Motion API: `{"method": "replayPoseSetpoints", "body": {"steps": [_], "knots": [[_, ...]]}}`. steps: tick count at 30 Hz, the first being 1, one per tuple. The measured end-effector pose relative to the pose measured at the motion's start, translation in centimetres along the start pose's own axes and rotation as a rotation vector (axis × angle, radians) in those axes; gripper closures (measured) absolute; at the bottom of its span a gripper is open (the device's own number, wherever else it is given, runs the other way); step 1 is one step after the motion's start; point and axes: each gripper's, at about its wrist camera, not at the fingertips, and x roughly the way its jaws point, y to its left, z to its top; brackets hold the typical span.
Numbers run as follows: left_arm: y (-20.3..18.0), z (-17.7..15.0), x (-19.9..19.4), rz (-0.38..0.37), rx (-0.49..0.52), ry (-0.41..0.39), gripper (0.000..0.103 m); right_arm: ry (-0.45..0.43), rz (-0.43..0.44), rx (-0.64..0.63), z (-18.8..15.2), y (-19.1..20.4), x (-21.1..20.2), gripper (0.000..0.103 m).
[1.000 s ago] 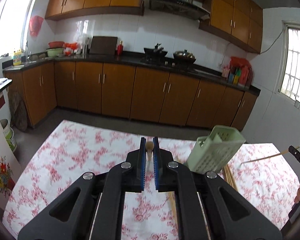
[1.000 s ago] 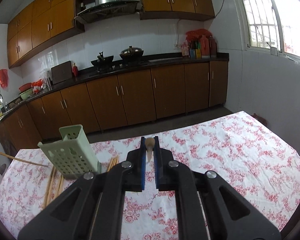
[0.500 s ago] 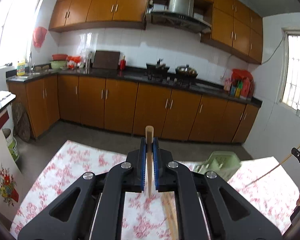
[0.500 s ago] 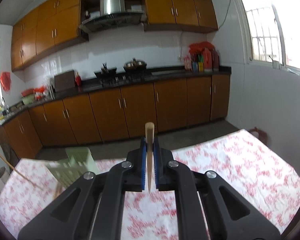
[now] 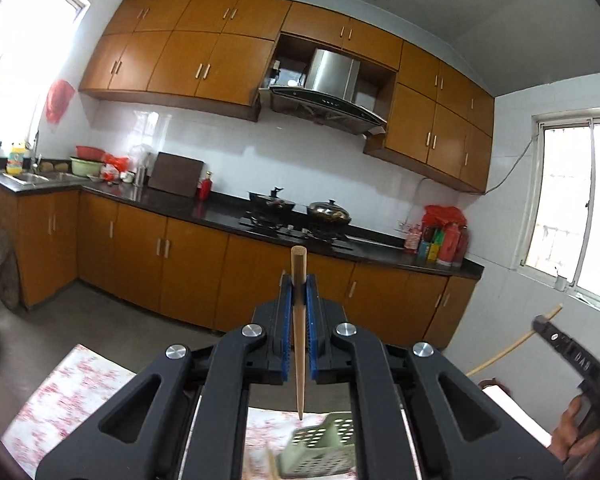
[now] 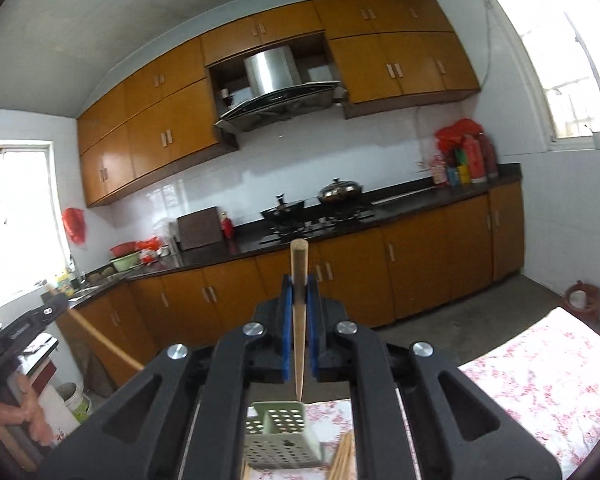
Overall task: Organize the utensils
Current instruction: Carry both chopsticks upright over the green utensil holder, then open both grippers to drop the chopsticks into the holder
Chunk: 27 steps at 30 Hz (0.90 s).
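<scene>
My left gripper (image 5: 299,292) is shut on a wooden chopstick (image 5: 299,320) held upright, tip pointing down over the pale green perforated utensil holder (image 5: 320,454) below. My right gripper (image 6: 299,292) is shut on another chopstick (image 6: 299,320), its tip just above the same holder (image 6: 280,436). Each gripper shows at the edge of the other's view: the right one (image 5: 556,340) with its chopstick (image 5: 512,344), and the left one (image 6: 36,318) with its chopstick (image 6: 104,342). Loose chopsticks (image 6: 342,456) lie beside the holder.
The table has a red floral cloth (image 6: 540,380), also seen in the left wrist view (image 5: 72,396). Beyond it are orange kitchen cabinets (image 5: 180,264), a stove with pans (image 5: 300,208) and a range hood (image 5: 328,96). A white bucket (image 6: 76,402) stands on the floor.
Both grippers have tilted upward and risen, so the views now show mostly kitchen wall and ceiling. The green holder has slid to the bottom of both views, under the chopstick tips.
</scene>
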Motion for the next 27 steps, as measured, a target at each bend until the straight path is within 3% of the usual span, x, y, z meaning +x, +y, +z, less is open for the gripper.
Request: {"method": "replayPoseSetpoints", "body": {"steps": [8,16,23,27], "knots": [[-0.4,-4.8,3.3,-0.013,-0.05,0.101,0.096,0.11,0.012,-0.025,-3.9,0.7,3.9,0.095],[0.0,-7.2,4.6,0.006,-0.035,0.185,0.096,0.198,-0.009,-0.004,-7.1,-0.2,6.8,0.095],[0.7,-7.2,4.4,0.0,-0.058,0.208,0.096,0.204,-0.021,0.013,-7.5,-0.5,6.7,0.091],[1.0,-6.7,3.7,0.001,-0.067,0.199,0.094,0.179,-0.033,0.024,-7.1,-1.0,5.5,0.084]]}}
